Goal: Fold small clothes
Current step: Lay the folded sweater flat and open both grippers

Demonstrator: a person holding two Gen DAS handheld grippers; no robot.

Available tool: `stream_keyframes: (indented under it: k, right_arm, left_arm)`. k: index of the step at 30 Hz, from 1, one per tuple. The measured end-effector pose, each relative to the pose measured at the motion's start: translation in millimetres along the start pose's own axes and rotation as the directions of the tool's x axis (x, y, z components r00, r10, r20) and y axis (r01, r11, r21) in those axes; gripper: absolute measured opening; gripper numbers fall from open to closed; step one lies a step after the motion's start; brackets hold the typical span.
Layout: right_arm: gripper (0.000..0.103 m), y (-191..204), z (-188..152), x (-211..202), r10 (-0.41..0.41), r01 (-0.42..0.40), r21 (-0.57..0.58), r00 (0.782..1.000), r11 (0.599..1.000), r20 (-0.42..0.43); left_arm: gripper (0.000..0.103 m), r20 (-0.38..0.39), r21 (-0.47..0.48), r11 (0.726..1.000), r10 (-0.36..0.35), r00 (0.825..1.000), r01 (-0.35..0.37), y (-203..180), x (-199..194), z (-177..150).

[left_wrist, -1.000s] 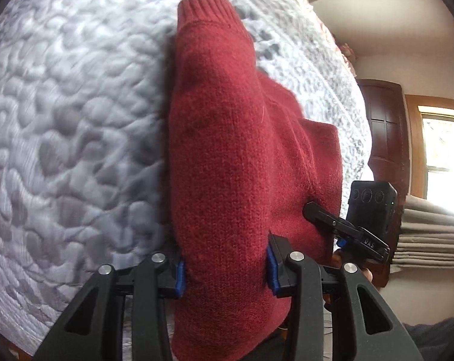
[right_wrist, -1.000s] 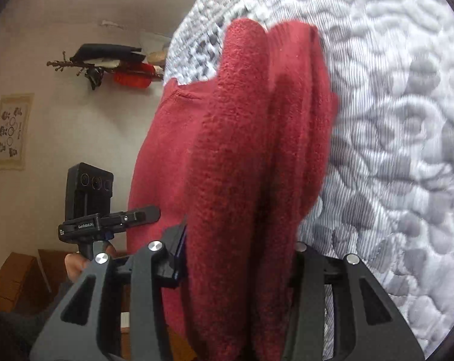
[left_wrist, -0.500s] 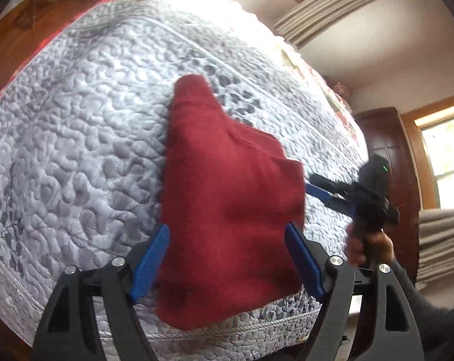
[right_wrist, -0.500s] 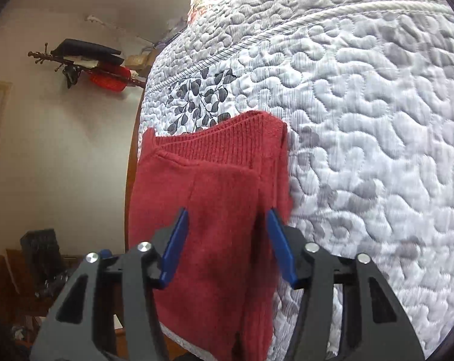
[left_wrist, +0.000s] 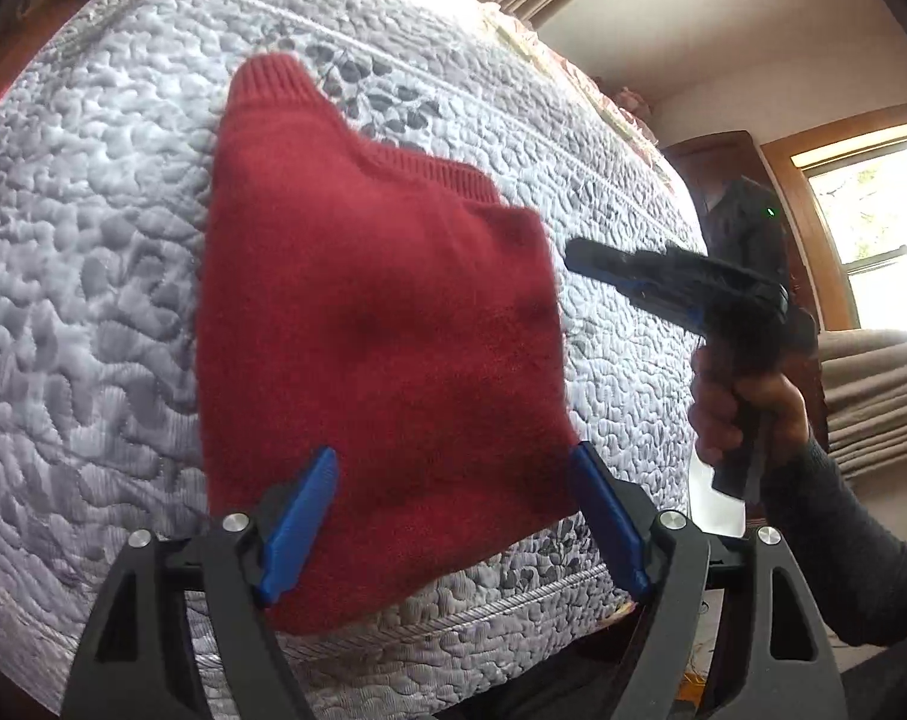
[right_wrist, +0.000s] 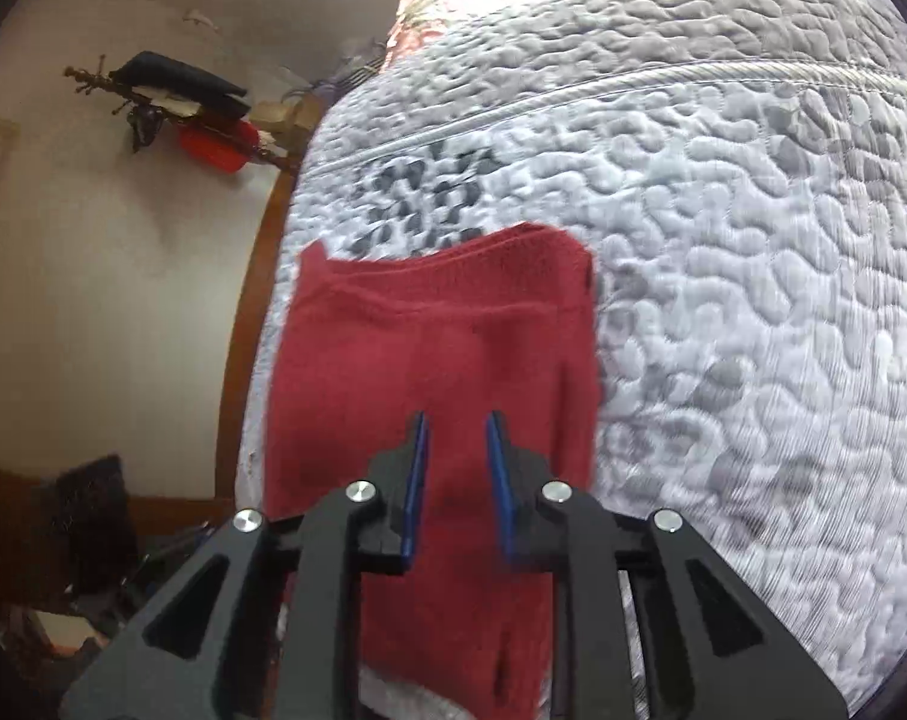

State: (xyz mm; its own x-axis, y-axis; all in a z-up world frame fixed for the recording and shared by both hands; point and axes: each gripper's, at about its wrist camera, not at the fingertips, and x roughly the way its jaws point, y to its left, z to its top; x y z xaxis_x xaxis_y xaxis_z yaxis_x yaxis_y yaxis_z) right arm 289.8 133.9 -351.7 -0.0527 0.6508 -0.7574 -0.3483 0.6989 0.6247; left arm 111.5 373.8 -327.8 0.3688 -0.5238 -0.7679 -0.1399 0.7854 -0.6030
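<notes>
In the left wrist view, the left gripper [left_wrist: 453,516] is sitting at 6 o'clock with its blue-padded fingers [left_wrist: 300,519] spread wide and nothing between them. They are framing the near end of the red sweater [left_wrist: 369,348], which is lying folded on the grey quilted bedspread [left_wrist: 87,276]; whether the pads are touching the knit cannot be told. The sweater is stretching from 6 o'clock toward 11 o'clock, where its ribbed cuff [left_wrist: 270,75] is pointing away, and its near edge is lying close to the corded border of the bedspread. At 3 o'clock, a hand [left_wrist: 747,414] in a dark sleeve is holding the right gripper [left_wrist: 579,255], which is hovering just beside the sweater's right edge, blurred. Farther back at 2 o'clock, a wood-framed window [left_wrist: 873,228] is glowing.

In the right wrist view, the right gripper [right_wrist: 456,480] is sitting at 6 o'clock with its fingers parted by a narrow gap and holding nothing, the red sweater [right_wrist: 429,360] showing between and beyond them. The sweater is running up to its ribbed hem near the centre, with the bedspread [right_wrist: 723,240] filling the frame from 12 to 5 o'clock. At 10 o'clock, a wall rack [right_wrist: 171,102] carrying dark and red items is hanging on the pale wall.
</notes>
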Motion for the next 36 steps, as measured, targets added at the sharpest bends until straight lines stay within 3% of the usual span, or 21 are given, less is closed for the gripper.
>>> stream_keyframes:
  k: [2,4,6,7,10,11,14,16,19,22,24,26,27,29,31,33,34,35,36]
  right_arm:
    - [0.02,17,-23,10,0.032,-0.034,-0.023,0.998,0.999,-0.063]
    - [0.02,16,-42,30,-0.011,0.006,-0.036,0.993,0.999,-0.117]
    - [0.002,-2,-50,48,-0.067,0.066,-0.011,0.99,0.998,-0.127]
    - [0.0,-16,-52,53,-0.07,0.074,0.028,0.989,0.997,-0.133]
    - [0.003,-26,-55,42,-0.047,0.058,0.099,0.992,0.993,-0.115]
    - [0.008,-19,-58,31,-0.044,0.052,0.083,0.994,0.995,-0.099]
    - [0.01,6,-76,2,-0.035,0.037,0.03,0.997,0.999,-0.067]
    - [0.01,10,-93,1,-0.044,0.047,0.023,0.995,0.999,-0.086]
    - [0.011,-3,-112,27,-0.086,0.097,0.058,0.982,0.994,-0.169]
    - [0.008,-6,-125,52,-0.156,0.168,0.039,0.964,0.985,-0.214]
    - [0.018,12,-124,45,-0.176,0.179,0.002,0.966,0.984,-0.189]
    - [0.049,41,-124,22,-0.222,0.216,-0.061,0.966,0.975,-0.134]
    - [0.057,59,-126,6,-0.262,0.253,-0.099,0.96,0.962,-0.098]
    - [0.083,94,-132,-28,-0.335,0.326,-0.154,0.941,0.933,-0.037]
    - [0.096,133,-144,-66,-0.417,0.411,-0.202,0.909,0.889,0.018]
    - [0.097,164,-157,-99,-0.496,0.495,-0.24,0.866,0.835,0.059]
    - [0.099,177,-164,-114,-0.513,0.514,-0.251,0.855,0.82,0.075]
    - [0.1,188,-172,-131,-0.51,0.515,-0.251,0.855,0.819,0.09]
    - [0.1,199,-179,-148,-0.484,0.493,-0.243,0.869,0.835,0.103]
  left_arm:
    - [0.087,0.008,-0.032,0.999,0.006,1.0,-0.006,6,-1,2]
    - [0.087,-0.026,-0.08,0.997,-0.003,1.0,0.0,20,11,5]
    - [0.087,-0.038,-0.098,0.995,0.006,0.999,-0.01,29,24,8]
    - [0.088,-0.046,-0.102,0.995,-0.005,0.999,0.0,31,29,8]
    - [0.088,-0.056,-0.125,0.992,-0.014,0.998,0.007,32,32,8]
    - [0.088,-0.054,-0.126,0.992,-0.009,0.999,0.002,28,26,7]
    - [0.09,-0.025,-0.102,0.994,-0.028,0.999,0.025,14,2,-3]
    - [0.091,-0.04,-0.096,0.995,0.005,0.999,-0.008,15,-1,-14]
    - [0.091,-0.116,-0.167,0.983,0.055,0.992,-0.074,38,18,-28]
    - [0.091,-0.219,-0.219,0.954,0.154,0.964,-0.202,67,41,-45]
    - [0.091,-0.229,-0.267,0.94,0.15,0.962,-0.211,76,39,-53]
    - [0.091,-0.189,-0.261,0.947,0.138,0.972,-0.185,65,18,-57]
    - [0.091,-0.167,-0.246,0.95,0.152,0.974,-0.191,55,4,-59]
    - [0.099,-0.13,-0.201,0.954,0.2,0.971,-0.223,29,-30,-63]
    - [0.099,-0.059,-0.144,0.958,0.243,0.968,-0.249,-6,-72,-69]
    - [0.099,0.014,-0.098,0.949,0.304,0.953,-0.301,-46,-114,-77]
    - [0.099,0.07,-0.085,0.94,0.337,0.939,-0.331,-67,-137,-83]
    - [0.099,0.118,-0.071,0.929,0.368,0.922,-0.362,-87,-159,-90]
    - [0.099,0.157,-0.057,0.923,0.384,0.91,-0.38,-105,-177,-94]
